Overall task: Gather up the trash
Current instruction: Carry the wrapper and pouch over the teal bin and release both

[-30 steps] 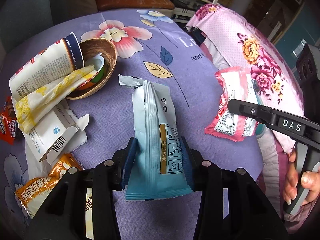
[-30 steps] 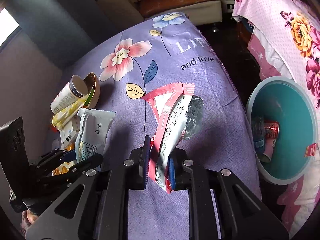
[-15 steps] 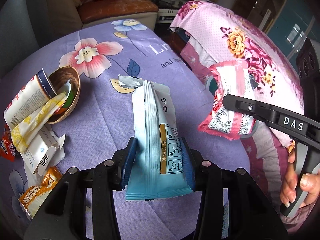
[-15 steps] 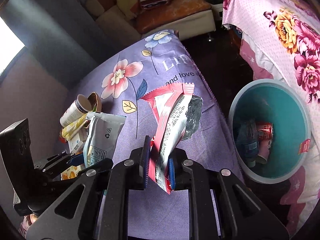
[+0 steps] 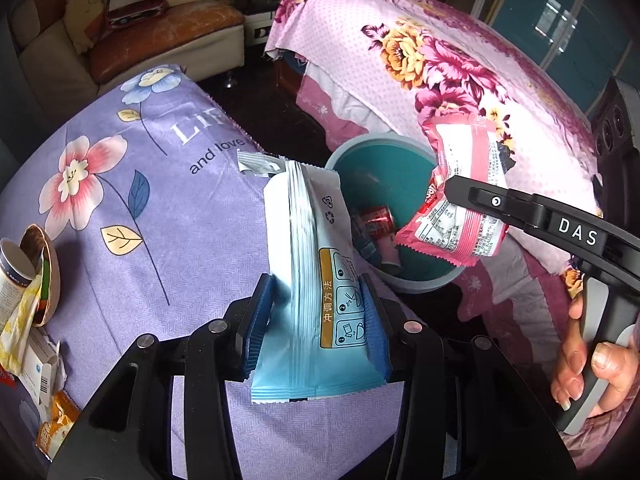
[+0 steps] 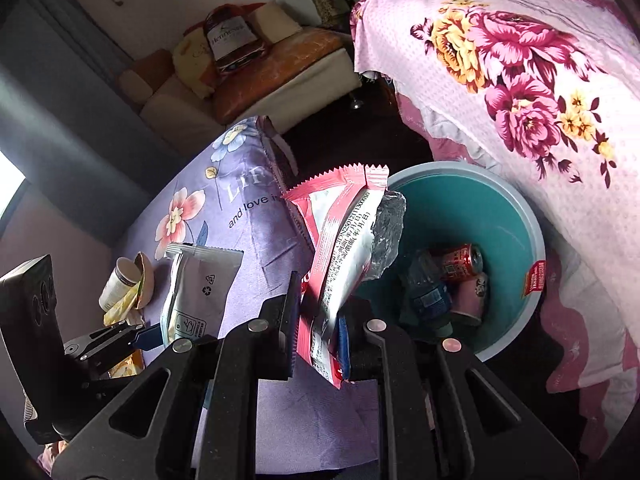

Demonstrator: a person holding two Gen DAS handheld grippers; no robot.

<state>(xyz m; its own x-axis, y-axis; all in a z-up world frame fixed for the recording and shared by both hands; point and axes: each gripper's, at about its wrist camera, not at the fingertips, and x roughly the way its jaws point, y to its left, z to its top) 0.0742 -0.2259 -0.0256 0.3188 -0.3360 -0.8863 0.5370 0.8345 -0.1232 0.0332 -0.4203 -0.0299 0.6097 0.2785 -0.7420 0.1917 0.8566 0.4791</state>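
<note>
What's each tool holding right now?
Left tool: closed on the blue sachet.
Right tool: closed on the pink wrapper.

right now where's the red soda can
In the right wrist view, the red soda can lies inside the teal bin, right of centre, above a pink cup.

Glossy foil-lined pink wrapper (image 6: pixel 344 264), matt blue pouch (image 5: pixel 316 280), woven purple cloth (image 5: pixel 192 240)

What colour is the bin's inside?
Teal, with a paler grey-blue rim; the bin shows best in the right wrist view.
</note>
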